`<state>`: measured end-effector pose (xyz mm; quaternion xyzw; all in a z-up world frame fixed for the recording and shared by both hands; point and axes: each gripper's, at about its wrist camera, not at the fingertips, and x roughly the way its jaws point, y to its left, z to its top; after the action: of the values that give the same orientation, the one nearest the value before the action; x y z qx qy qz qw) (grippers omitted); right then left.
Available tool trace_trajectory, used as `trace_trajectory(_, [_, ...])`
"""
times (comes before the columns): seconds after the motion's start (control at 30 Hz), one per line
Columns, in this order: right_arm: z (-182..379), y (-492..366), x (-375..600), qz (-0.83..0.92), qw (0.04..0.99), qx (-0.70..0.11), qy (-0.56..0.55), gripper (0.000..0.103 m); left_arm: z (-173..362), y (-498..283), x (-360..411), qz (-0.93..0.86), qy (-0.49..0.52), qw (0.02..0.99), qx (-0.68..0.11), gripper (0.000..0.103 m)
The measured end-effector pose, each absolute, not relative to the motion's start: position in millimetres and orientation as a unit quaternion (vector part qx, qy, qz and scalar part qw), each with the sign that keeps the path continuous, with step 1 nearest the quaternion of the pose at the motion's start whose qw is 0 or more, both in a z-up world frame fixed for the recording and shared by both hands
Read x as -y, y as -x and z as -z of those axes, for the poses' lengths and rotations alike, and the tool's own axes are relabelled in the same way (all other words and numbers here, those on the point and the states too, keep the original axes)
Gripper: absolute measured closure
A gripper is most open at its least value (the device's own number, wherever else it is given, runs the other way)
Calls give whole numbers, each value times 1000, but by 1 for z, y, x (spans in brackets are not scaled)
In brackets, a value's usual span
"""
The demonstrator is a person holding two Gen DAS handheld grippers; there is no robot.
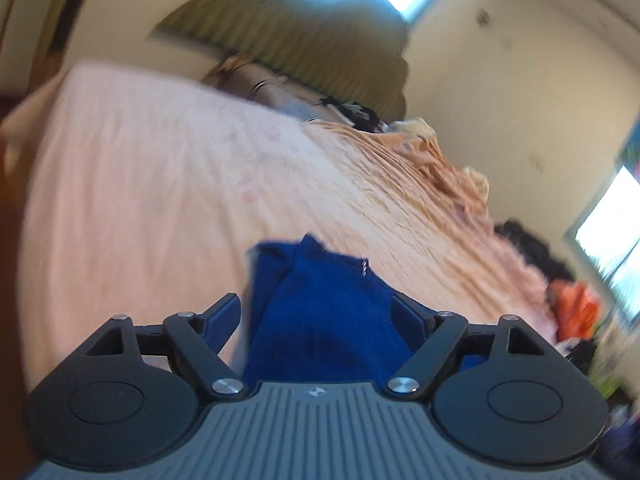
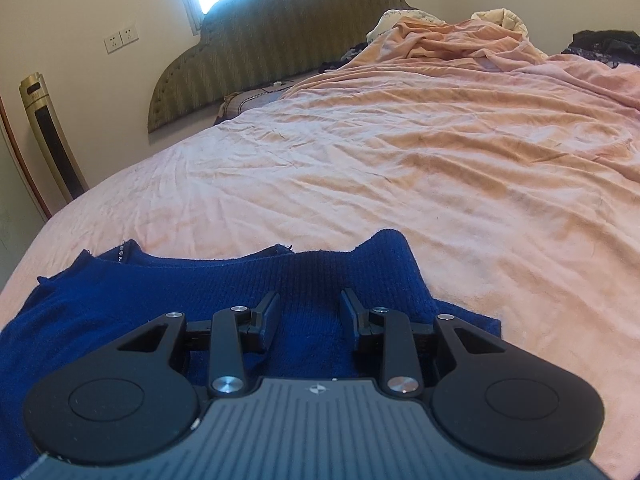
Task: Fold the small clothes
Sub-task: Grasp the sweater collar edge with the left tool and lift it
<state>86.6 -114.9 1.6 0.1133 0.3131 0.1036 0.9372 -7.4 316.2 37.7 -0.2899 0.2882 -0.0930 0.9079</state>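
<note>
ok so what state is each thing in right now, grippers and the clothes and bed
left gripper: open, blue fabric bunched between its fingers
right gripper: open, over the garment
blue knitted garment: lying on the bed, partly rumpled, not neatly folded
pink bedsheet: spread out, wrinkled
peach blanket: crumpled in a heap at the far side

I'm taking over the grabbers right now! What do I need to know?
Left gripper: open, jaws wide around a raised bunch of the blue knit top.
Right gripper: open, jaws apart just above the blue knit top, gripping nothing.
The top lies on the pink bedsheet, partly gathered.
Done: no neat fold visible.
Left: probably flatten it, then fold it.
</note>
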Motion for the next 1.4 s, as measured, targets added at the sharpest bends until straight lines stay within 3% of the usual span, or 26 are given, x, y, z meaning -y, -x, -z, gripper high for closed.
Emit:
trace_trajectory(0.17, [-1, -86, 123, -111, 933, -312, -141, 66, -2, 38, -345, 89, 419, 839, -334, 21])
trace_trajectory(0.47, [1, -84, 130, -119, 928, -307, -172, 64, 7, 9, -310, 101, 396, 838, -363, 23])
trace_trajectory(0.53, [1, -84, 132, -122, 927, -307, -179, 63, 5, 6, -304, 84, 381, 843, -371, 56])
trace_trajectory(0.57, [1, -85, 133, -124, 926, -306, -182, 62, 5, 3, -298, 76, 363, 845, -386, 83])
trace_trajectory(0.6, [1, -85, 133, -127, 926, -306, -184, 61, 5, 1, -293, 63, 342, 847, -402, 89])
trace_trajectory(0.9, [-13, -84, 125, -119, 927, -321, -153, 54, -28, 7, -266, 34, 290, 871, -395, 90])
trace_trajectory(0.93, [-23, -82, 118, -102, 931, -320, -139, 48, -39, 10, -259, 45, 277, 880, -383, 90])
trace_trajectory(1.0, [-47, -78, 100, -117, 933, -315, -127, 44, -57, 17, -238, 69, 241, 898, -361, 90])
trace_trajectory(1.07, [-69, -81, 71, -203, 908, -344, -129, 29, -65, 20, -216, 94, 209, 907, -352, 90])
trace_trajectory(1.1, [-77, -85, 53, -250, 886, -367, -130, 28, -66, 19, -204, 100, 189, 912, -351, 90])
trace_trajectory(1.27, [-95, -115, -33, -366, 797, -455, -151, 28, -55, 22, -173, 137, 145, 913, -356, 90])
trace_trajectory(1.4, [-76, -143, -83, -328, 785, -517, -96, 33, -42, 23, -175, 140, 153, 909, -361, 90])
